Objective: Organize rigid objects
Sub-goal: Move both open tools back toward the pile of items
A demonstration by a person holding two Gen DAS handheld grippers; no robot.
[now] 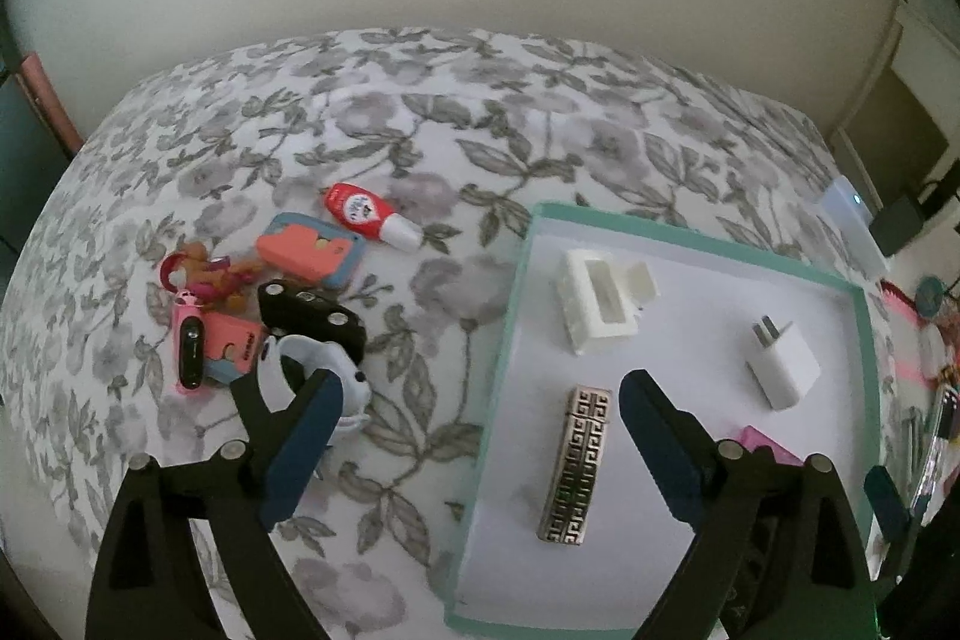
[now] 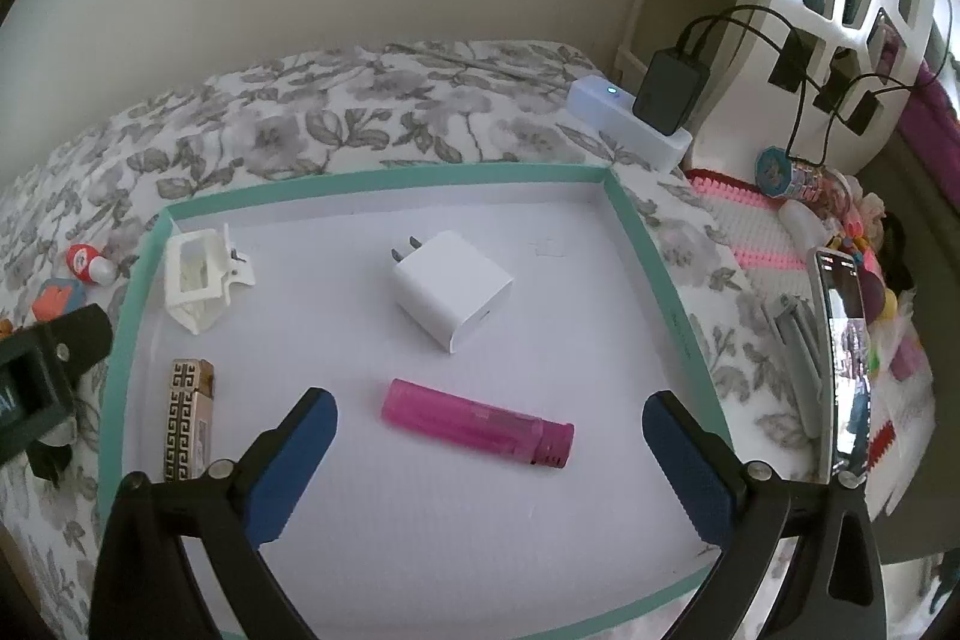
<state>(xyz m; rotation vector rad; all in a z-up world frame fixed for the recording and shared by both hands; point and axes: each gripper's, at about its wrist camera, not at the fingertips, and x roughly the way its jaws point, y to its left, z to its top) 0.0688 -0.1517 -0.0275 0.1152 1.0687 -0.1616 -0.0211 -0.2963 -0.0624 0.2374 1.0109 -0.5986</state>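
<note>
A teal-rimmed white tray (image 1: 507, 334) (image 2: 660, 256) lies on a floral bedspread. In it are a white hair clip (image 1: 594, 301) (image 2: 195, 280), a white plug adapter (image 1: 780, 361) (image 2: 453, 289), a silver patterned lighter (image 1: 576, 463) (image 2: 189, 418) and a pink lighter (image 2: 480, 424) (image 1: 765, 442). My left gripper (image 1: 474, 403) stands open above the silver lighter, not touching it. Over the pink lighter my right gripper (image 2: 489, 415) is open too, its pads clear of it. Left of the tray lies a pile: a red bottle (image 1: 369, 214), a phone case (image 1: 312, 253), a black piece (image 1: 312, 319) and a white watch (image 1: 312, 370).
A white box with a black charger (image 2: 654, 112) sits past the tray's far right corner. A phone (image 2: 843, 364), pink mats and small toys crowd the bed's right side. A white shelf with cables stands behind. A pink band and toy figure (image 1: 198, 316) lie in the pile.
</note>
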